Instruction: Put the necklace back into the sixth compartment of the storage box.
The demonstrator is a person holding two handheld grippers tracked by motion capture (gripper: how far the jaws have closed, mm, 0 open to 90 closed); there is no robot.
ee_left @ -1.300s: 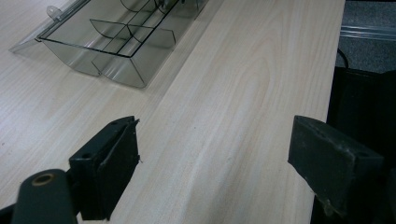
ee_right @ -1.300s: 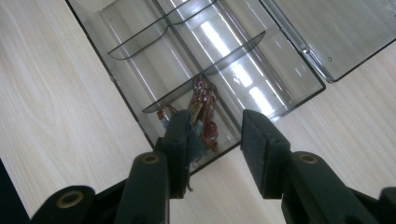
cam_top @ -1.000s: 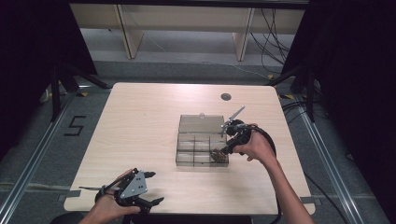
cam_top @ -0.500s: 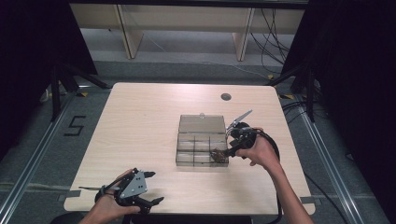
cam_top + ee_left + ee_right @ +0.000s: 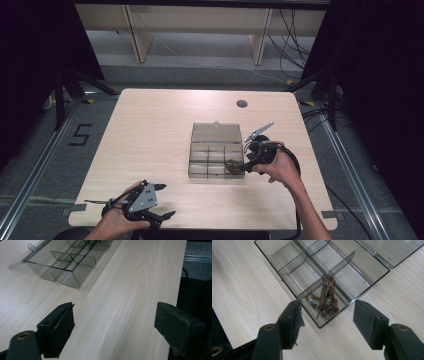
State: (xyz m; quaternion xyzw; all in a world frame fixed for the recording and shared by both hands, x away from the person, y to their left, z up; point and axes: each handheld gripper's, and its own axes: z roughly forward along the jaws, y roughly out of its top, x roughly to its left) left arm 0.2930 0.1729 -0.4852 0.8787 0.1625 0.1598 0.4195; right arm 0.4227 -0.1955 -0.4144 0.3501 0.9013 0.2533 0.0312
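My right gripper (image 5: 325,315) has just been opening, its jaws let go above the beaded thing (image 5: 325,298) in the clear box (image 5: 287,285). Leaning on the divider, it could tip out if I bump it. My left gripper (image 5: 115,322) is open too.

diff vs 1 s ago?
Right tool has just been opening its jaws; the beaded jewelry lies free in the box's near right corner compartment, no pad pressing on it. Left tool stayed open by the table's near edge; box unmoved.
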